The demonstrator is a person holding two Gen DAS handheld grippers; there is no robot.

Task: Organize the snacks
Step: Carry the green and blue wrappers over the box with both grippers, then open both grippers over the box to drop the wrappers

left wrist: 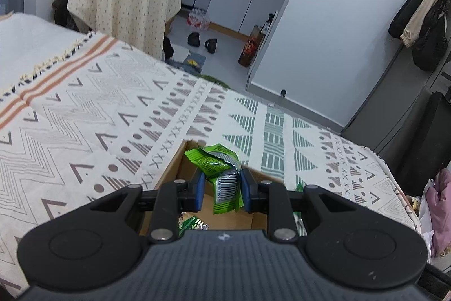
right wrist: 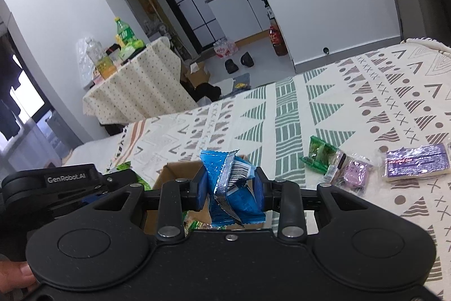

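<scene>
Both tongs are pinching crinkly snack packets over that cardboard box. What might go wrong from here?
1. The right tongs pinch the blue packet by its crumpled middle, so it may slip and fall outside the cardboard box.
2. The left tongs hold the green packet over the same box, with the other tool close alongside; the two may bump.
3. The purple packets lie apart on the cloth and might be missed.

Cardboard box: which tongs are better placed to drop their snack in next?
Probably left: the left tongs hold the green packet directly above the cardboard box.
</scene>
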